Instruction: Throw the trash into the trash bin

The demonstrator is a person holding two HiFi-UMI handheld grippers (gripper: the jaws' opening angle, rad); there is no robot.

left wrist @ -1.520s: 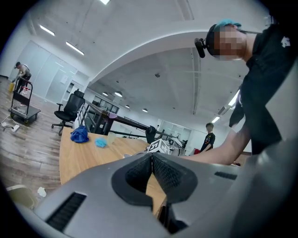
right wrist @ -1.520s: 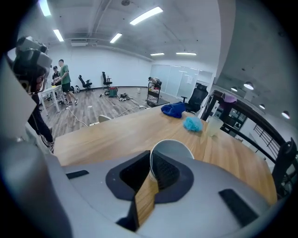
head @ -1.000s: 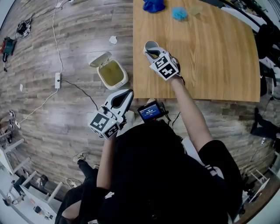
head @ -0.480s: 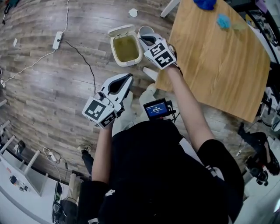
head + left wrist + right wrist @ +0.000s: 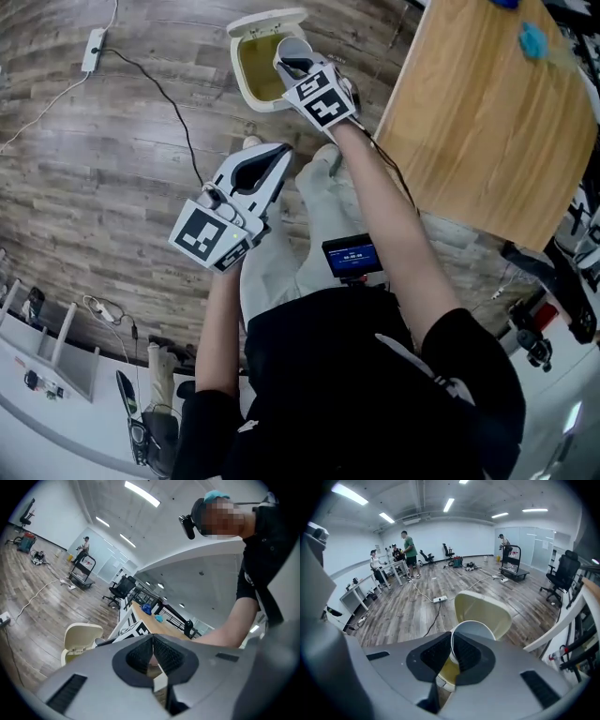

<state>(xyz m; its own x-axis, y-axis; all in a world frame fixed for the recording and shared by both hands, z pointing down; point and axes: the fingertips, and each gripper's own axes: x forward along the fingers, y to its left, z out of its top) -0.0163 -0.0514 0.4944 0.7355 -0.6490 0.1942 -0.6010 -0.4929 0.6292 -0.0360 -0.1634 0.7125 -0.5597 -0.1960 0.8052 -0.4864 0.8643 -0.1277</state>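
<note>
A cream trash bin [image 5: 246, 86] stands on the wood floor with its lid [image 5: 268, 19] flipped open. My right gripper [image 5: 296, 64] hangs over the bin's mouth, shut on the rim of a white paper cup [image 5: 293, 47]. In the right gripper view the cup [image 5: 474, 631] sits pinched between the pads, with the bin's yellow inside [image 5: 448, 671] right below and the lid [image 5: 483, 612] behind. My left gripper [image 5: 275, 157] is lower in the head view, near my knees, shut with nothing in it. In the left gripper view the left gripper [image 5: 153, 649] points toward the bin [image 5: 78, 640].
The wooden table [image 5: 487, 122] stands at the right of the bin, with a blue thing [image 5: 534, 39] on it. A power strip [image 5: 94, 39] and its black cable [image 5: 178, 108] lie on the floor to the left. People [image 5: 408, 550] stand at desks far across the room.
The right gripper has carried the cup off the table's edge and down to the open bin. The left gripper came along toward the bin. The bin's lid stays open.
</note>
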